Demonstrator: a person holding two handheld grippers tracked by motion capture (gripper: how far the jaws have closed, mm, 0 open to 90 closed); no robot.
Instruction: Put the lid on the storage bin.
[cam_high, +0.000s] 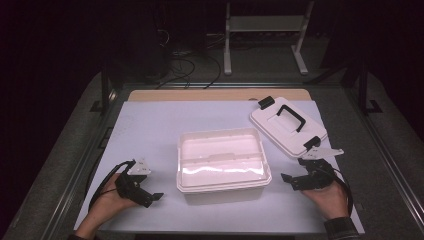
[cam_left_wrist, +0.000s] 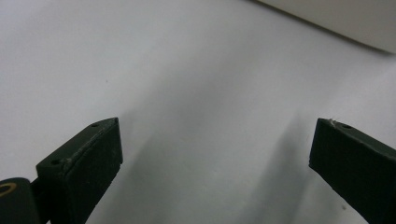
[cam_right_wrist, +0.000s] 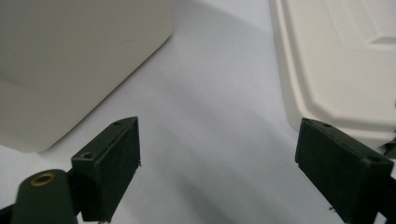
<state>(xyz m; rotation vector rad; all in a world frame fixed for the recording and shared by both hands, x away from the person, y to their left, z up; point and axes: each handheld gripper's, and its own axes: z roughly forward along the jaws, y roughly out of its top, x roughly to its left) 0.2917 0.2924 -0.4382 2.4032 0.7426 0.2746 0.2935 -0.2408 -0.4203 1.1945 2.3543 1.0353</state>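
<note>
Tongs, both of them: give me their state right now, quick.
Left tongs: open, nothing between the jaws, over the bare table.
Right tongs: open, holding nothing, between box and lid.

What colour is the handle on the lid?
Black, on the white plastic lid's handle; the high view shows it best.

White-covered table (cam_high: 150, 125), open white box (cam_high: 223, 160) at centre, lid (cam_high: 287, 126) beside it
</note>
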